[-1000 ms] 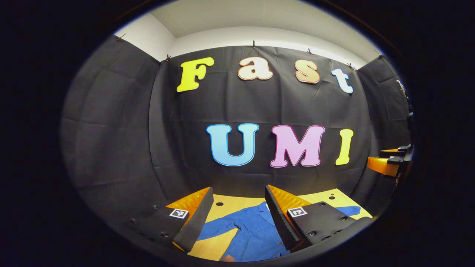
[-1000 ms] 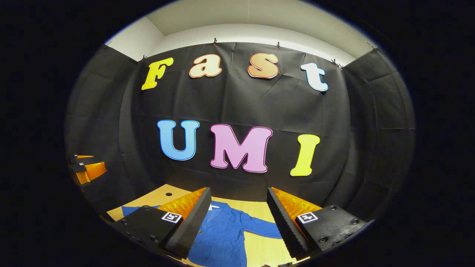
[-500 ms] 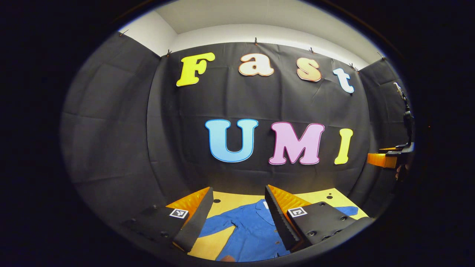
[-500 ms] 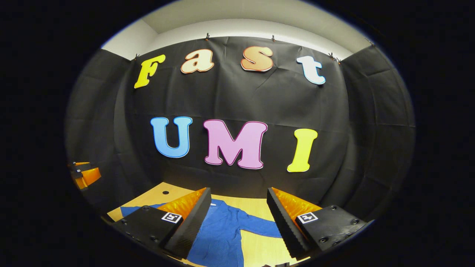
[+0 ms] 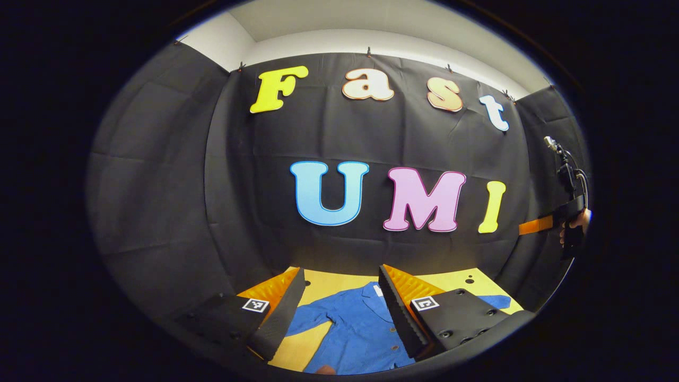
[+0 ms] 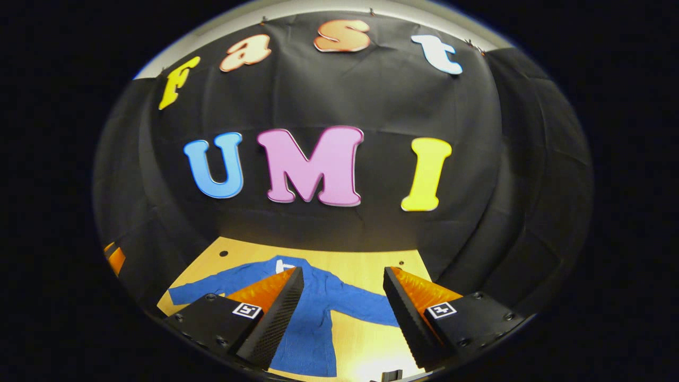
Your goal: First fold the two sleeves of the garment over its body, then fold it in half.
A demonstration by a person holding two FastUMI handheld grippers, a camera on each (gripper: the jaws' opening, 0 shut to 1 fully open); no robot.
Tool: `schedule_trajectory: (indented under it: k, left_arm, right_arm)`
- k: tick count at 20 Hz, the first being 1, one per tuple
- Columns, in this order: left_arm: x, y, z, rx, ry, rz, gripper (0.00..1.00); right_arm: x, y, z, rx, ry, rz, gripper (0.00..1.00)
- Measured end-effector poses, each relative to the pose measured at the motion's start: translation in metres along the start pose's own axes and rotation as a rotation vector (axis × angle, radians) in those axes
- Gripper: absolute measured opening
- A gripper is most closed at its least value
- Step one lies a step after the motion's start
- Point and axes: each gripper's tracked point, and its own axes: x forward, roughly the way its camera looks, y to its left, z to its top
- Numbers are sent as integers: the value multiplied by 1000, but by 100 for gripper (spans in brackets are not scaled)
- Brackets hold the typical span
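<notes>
A blue button-up garment (image 6: 318, 313) lies flat on the wooden table (image 6: 360, 260), both sleeves spread out sideways, its collar toward the black wall. My right gripper (image 6: 342, 270) hangs above it, open, nothing between its fingers. In the left gripper view the garment (image 5: 360, 329) lies below my left gripper (image 5: 341, 271), which is also open and holds nothing. One sleeve (image 5: 313, 321) stretches left there; the other sleeve's end (image 5: 498, 301) peeks out past the right finger. The right gripper (image 5: 551, 225), held by a hand (image 5: 575, 223), shows far right in mid-air.
Black cloth walls close in the table at the back and both sides. Small holes (image 6: 223, 253) dot the tabletop near its far edge. The left gripper's orange finger (image 6: 114, 257) shows at the right gripper view's left edge.
The right gripper has tipped down and moved forward, so much more of the table and garment shows. The left gripper has tilted down slightly. Both stay open.
</notes>
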Motion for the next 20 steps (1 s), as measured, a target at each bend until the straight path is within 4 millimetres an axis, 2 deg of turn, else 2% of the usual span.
schedule_trajectory:
  k: [3,5,6,11,15,17,20]
  left_arm:
    - [14,-8,-6,-10,26,6,79]
    - [25,-11,-11,-8,43,27,80]
    - [32,-13,-13,-2,55,33,80]
    - [67,-22,-29,-4,129,84,80]
    - [94,-33,-50,13,208,117,80]
    - [105,-40,-55,13,232,119,80]
    - [119,-50,-60,11,261,114,80]
  right_arm:
    - [42,-44,-32,21,164,-41,96]
    - [71,-86,-61,10,282,-95,96]
    - [88,-107,-79,14,352,-118,96]
    - [144,-201,-175,161,652,-242,99]
    - [169,-247,-262,255,867,-299,99]
    - [175,-270,-293,272,925,-344,99]
    - [182,-288,-320,321,986,-381,97]
